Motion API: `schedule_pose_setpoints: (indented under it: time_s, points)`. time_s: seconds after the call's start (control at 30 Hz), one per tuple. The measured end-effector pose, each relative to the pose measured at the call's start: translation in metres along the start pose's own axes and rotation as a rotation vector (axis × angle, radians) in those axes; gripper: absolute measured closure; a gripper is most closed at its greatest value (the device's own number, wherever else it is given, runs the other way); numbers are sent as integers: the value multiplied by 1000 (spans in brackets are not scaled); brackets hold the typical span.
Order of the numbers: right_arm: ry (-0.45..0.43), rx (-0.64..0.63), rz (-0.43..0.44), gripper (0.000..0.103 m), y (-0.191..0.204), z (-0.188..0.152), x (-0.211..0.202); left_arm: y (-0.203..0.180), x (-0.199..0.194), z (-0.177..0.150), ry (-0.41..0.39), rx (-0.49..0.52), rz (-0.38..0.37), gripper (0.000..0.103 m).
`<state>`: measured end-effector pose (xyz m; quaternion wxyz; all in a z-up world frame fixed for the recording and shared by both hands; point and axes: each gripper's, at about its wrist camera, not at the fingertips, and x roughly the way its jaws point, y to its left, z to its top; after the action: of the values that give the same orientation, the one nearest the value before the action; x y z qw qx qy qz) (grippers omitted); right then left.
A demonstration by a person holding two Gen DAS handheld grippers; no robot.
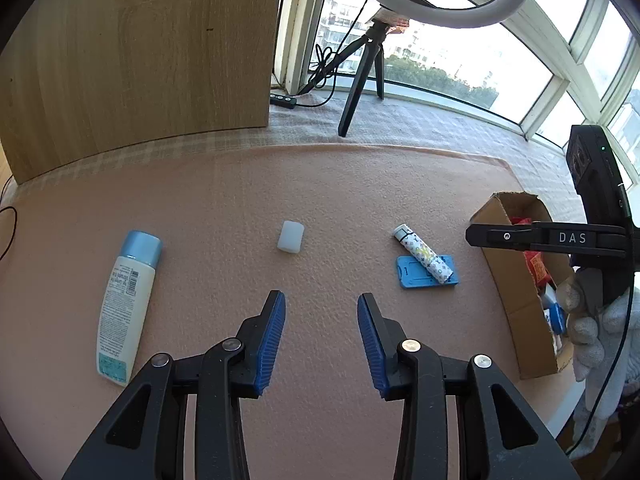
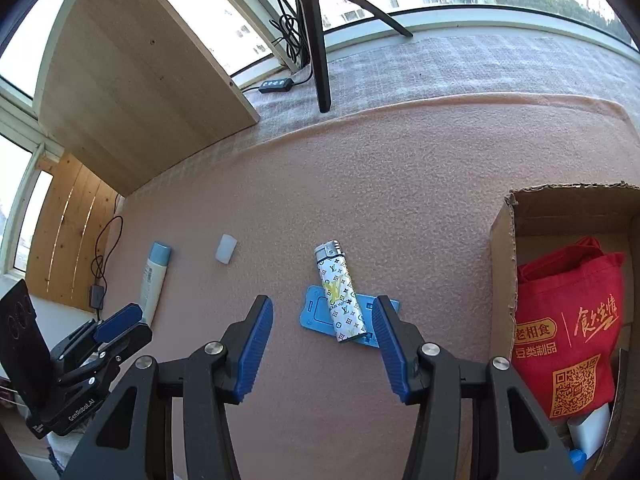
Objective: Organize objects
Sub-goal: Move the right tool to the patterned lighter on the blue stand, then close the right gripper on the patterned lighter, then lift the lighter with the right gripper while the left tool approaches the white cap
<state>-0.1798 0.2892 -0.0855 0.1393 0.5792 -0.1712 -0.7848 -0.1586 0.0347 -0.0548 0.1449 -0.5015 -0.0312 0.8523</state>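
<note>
Since your right gripper [image 2: 324, 346] hangs with its blue-padded jaws spread wide and nothing between them, the step in hand looks like picking up the white monogram-printed lighter [image 2: 340, 296], which lies just beyond the fingertips, slightly right of the gap's centre and nearer the right jaw. It rests slantwise on top of the flat blue plastic card holder [image 2: 316, 314], its metal head pointing away from you. Turn your wrist so the pads meet the lighter's long sides rather than its ends, and come down only far enough to catch the lighter, or you may pinch the holder beneath it and drag both. A smooth, narrow body like that will probably slip if you squeeze near one end, so aim for the middle. To your right, the open brown cardboard box [image 2: 502, 248] already holds a red printed bag [image 2: 568, 320] and seems the likely destination. Your left gripper [image 1: 322, 340] is likewise released and empty, hovering over the pink felt mat [image 1: 320, 192]; ahead of it lies the small translucent white plastic cap [image 1: 291, 237], a little left of its gap, and further left the white lotion bottle with a light-blue cap [image 1: 124, 308], lying flat.
</note>
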Motion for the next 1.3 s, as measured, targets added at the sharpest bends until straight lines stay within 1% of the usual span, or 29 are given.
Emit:
schedule_pose_setpoints:
  time_s: [0.1,0.23,0.43,0.5,0.6,0.77,0.93,1.07,1.2,1.3]
  points:
    - [28,21,-14,55,-5,6,19,9,5,3,6,-7,-1,62]
    - [56,34,-29,56,-9,9,37,17,11,-1,13,-36,-21,62]
    - [67,12,-70,64,-5,15,52,26,13,-12,17,-62,-40,62]
    - [77,12,-72,68,-4,17,57,29,12,-14,17,-71,-41,62]
    - [85,17,-73,71,-2,19,64,35,12,-15,17,-79,-46,62]
    - [91,-1,-79,73,10,19,74,44,14,-17,25,-87,-49,62]
    - [100,-9,-54,75,22,19,81,48,15,-18,27,-97,-48,62]
    - [97,-41,-53,75,37,16,88,51,17,-15,30,-102,-44,62]
    - [123,-59,21,75,51,10,97,54,22,-12,34,-104,-38,62]
    - [109,-47,38,75,54,6,97,54,26,-10,42,-102,-24,61]
